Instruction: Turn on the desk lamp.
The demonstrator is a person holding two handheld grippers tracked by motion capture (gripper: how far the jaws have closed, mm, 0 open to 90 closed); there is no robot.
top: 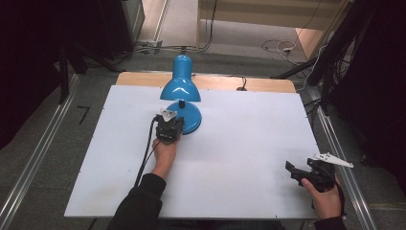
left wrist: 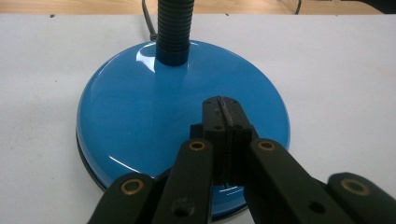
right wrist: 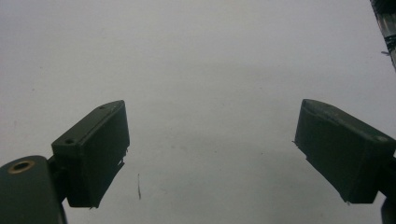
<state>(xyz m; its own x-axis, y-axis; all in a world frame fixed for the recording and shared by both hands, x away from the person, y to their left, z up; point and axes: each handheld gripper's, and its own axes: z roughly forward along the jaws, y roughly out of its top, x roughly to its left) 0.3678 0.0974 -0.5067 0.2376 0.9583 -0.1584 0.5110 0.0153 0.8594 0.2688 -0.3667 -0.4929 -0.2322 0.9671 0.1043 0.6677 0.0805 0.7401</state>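
Blue desk lamp: its base lies under the clenched, empty left gripper; right gripper gapes over bare white tabletop.

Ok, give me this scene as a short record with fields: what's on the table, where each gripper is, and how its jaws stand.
surface: white table
main thing: blue desk lamp, shade tipped down over its round base
lamp neck: black ribbed tube rising from the back of the base
left gripper: over the near part of the base, jaws shut together, nothing between them
right gripper: near the table's right front corner, away from the lamp, jaws wide apart, nothing between them
contact of the left jaws with the base: cannot tell
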